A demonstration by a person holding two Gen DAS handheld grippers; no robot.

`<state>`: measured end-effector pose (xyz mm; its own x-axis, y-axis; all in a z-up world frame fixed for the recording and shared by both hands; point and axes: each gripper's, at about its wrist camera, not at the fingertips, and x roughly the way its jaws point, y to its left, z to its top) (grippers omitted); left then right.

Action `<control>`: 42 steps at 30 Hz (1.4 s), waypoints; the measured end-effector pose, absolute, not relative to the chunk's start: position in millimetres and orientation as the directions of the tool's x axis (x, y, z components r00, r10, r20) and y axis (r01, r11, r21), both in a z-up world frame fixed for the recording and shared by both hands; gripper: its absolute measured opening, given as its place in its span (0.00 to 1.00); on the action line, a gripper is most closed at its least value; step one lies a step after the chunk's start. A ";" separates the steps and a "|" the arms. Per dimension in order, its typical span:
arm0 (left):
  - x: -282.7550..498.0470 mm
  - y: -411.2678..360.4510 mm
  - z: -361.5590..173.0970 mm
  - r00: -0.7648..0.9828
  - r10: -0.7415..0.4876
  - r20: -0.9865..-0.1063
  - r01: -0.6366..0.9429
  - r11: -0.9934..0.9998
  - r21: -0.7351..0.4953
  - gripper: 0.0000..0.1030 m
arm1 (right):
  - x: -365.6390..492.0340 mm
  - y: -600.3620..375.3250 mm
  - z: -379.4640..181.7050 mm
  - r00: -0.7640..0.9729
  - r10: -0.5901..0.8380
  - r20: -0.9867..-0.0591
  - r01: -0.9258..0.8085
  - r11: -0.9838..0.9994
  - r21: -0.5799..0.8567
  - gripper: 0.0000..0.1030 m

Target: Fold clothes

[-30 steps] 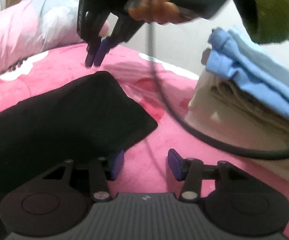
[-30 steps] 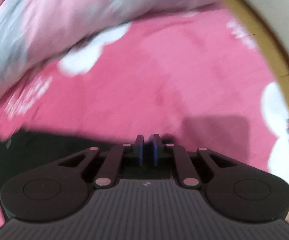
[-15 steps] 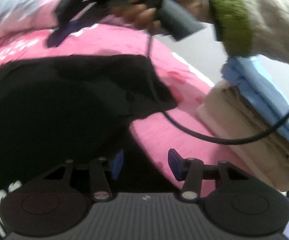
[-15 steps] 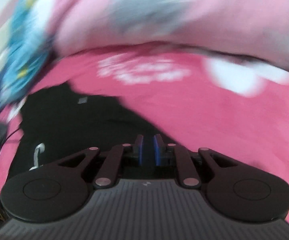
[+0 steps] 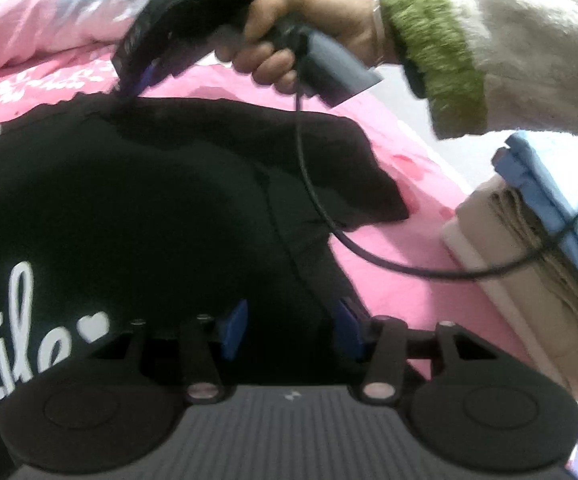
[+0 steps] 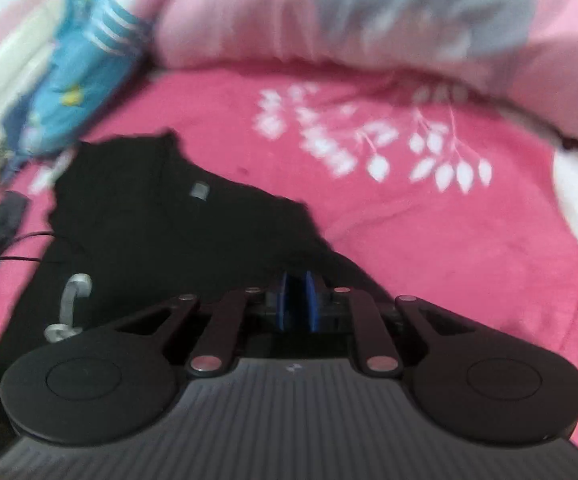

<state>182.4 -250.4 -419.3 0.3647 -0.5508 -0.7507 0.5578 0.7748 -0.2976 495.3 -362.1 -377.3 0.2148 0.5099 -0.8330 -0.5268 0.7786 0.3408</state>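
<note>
While the left view shows the right gripper [image 5: 131,90] pinching the black shirt [image 5: 129,208] at its far edge on the pink bedspread [image 5: 401,248], only the right view shows the collar label [image 6: 199,191]. Left gripper [image 5: 287,330] hangs wide apart over the shirt, now spread wider than a second ago, its white lettering [image 5: 17,340] exposed.

Black shirt [image 5: 129,208]: white script print, partly cut off, reads "nile" followed by a small heart; nothing else legible.
</note>
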 end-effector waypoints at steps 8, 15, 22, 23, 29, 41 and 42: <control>174.2 -217.5 -415.6 0.413 -0.515 -0.751 0.480 0.824 -0.301 0.49 | 502.3 -387.1 -362.1 0.351 0.601 -0.719 -0.366 0.794 0.485 0.08; 173.3 -174.0 -405.2 0.479 -0.453 -0.752 0.369 0.881 -0.296 0.49 | 509.8 -346.0 -391.1 0.212 0.600 -0.771 -0.407 0.772 0.488 0.00; 186.2 -107.6 -384.3 0.582 -0.347 -0.735 0.238 0.937 -0.254 0.50 | 518.3 -343.2 -375.7 0.315 0.662 -0.680 -0.325 0.748 0.579 0.05; 191.2 -97.5 -382.4 0.594 -0.333 -0.733 0.219 0.943 -0.251 0.50 | 515.4 -330.1 -377.7 0.246 0.686 -0.684 -0.368 0.719 0.589 0.05; 208.0 -43.6 -373.8 0.630 -0.247 -0.737 0.125 0.968 -0.217 0.50 | 494.1 -259.7 -405.1 0.049 0.665 -0.746 -0.495 0.665 0.560 0.01; 151.1 108.3 -332.1 0.558 -0.056 -0.828 0.049 0.998 -0.034 0.50 | 404.4 -290.5 -297.2 0.410 0.609 -0.679 -0.282 0.793 0.540 0.05; 145.8 123.3 -326.0 0.552 -0.029 -0.833 0.042 0.999 -0.007 0.51 | 385.5 -293.0 -287.4 0.416 0.603 -0.681 -0.271 0.797 0.540 0.05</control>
<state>145.8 123.3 -326.0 0.5518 -0.0288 -0.8335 0.0421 0.9991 -0.0066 385.5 -293.0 -287.4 0.4160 0.6030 -0.6806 -0.2706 0.7967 0.5404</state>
